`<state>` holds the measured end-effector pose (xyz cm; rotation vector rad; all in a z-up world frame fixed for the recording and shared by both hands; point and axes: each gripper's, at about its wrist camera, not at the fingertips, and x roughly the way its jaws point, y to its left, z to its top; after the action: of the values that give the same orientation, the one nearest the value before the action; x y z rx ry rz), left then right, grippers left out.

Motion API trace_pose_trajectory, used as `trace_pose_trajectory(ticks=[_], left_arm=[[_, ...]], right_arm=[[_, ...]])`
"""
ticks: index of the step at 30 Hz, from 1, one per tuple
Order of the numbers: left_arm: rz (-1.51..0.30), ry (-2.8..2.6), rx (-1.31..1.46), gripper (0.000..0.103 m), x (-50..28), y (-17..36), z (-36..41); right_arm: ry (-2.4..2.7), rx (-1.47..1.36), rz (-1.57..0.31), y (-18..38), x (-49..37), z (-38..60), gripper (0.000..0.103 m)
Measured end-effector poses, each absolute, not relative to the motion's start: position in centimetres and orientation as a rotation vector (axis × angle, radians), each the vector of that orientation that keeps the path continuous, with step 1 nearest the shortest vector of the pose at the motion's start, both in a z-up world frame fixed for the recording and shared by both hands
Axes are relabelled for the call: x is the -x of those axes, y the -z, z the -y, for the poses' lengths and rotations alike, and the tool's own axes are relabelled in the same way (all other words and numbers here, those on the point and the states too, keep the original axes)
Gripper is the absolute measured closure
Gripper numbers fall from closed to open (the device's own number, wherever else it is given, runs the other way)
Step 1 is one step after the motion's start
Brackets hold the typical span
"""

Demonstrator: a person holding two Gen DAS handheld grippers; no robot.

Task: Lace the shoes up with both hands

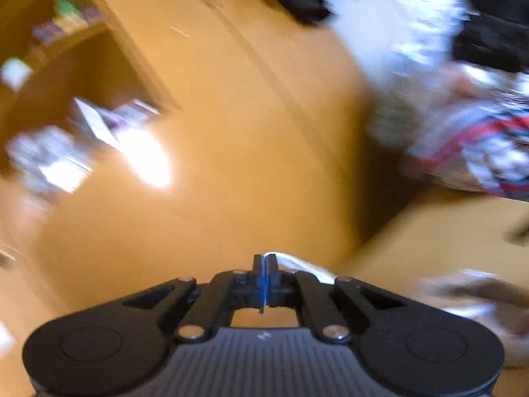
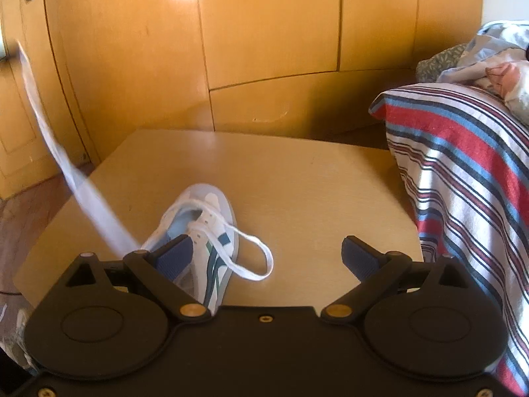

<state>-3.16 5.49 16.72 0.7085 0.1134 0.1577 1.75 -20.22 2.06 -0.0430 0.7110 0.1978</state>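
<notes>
- Wooden wardrobe — panelled, orange-toned; fills the 12 o'clock half of the right wrist view, behind the table.
- Striped blanket — red, blue and white; hangs at 3 o'clock, beside the table's edge.
- Table — pale wood top, carrying the shoe.
- Right gripper — fingers spread wide, nothing between them; hovers over the table's near edge.
- Left gripper — jaws pressed together on the white lace, which trails off towards 3 o'clock; its view is heavily blurred.
- Shoe — white trainer with dark green stripes, lying on the table just left of centre, partly behind the right gripper's left finger.
- Lace, right wrist view — one end runs taut from the shoe to 10 o'clock; a slack loop lies on the table at the shoe's right.
</notes>
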Motion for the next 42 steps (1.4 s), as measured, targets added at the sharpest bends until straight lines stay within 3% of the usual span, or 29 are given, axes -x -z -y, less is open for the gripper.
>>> trace_pose_trajectory(ticks=[4, 8, 15, 18, 24, 30, 33, 36, 42], left_arm=[[0.081, -0.385, -0.739, 0.103, 6.0, -29.3, -9.2], [0.259, -0.594, -0.708, 0.103, 10.3, -38.6, -11.4], [0.341, -0.632, -0.653, 0.103, 14.3, -43.9, -10.9], [0.228, -0.451, -0.679, 0.103, 11.8, -40.3, -8.6], [0.025, -0.164, -0.748, 0.102, 4.0, -28.3, -2.9], [0.163, -0.159, -0.644, 0.103, 1.1, -34.9, -2.0], [0.149, -0.096, -0.633, 0.103, 0.9, -34.1, -1.8], [0.051, 0.004, -0.648, 0.102, 1.3, -28.4, -1.0], [-0.352, 0.237, -0.646, 0.102, -2.0, -6.3, -0.1]], right_arm=[[-0.189, 0.014, -0.686, -2.9, -1.3, 20.7, 0.003], [-0.180, -0.007, -0.668, -3.4, -1.1, 21.0, 0.003], [-0.176, -0.023, -0.657, -3.7, -0.8, 21.3, 0.003], [-0.199, -0.037, -0.644, -3.9, -0.6, 21.3, 0.003], [-0.255, -0.006, -0.623, -3.9, -0.1, 20.5, 0.003], [-0.255, -0.008, -0.625, -3.7, -0.7, 21.4, 0.003], [-0.271, -0.015, -0.610, -3.9, -0.8, 21.5, 0.003], [-0.309, -0.001, -0.599, -4.1, -0.7, 21.0, 0.003], [-0.419, 0.107, -0.562, -3.7, 0.0, 18.4, 0.004]])
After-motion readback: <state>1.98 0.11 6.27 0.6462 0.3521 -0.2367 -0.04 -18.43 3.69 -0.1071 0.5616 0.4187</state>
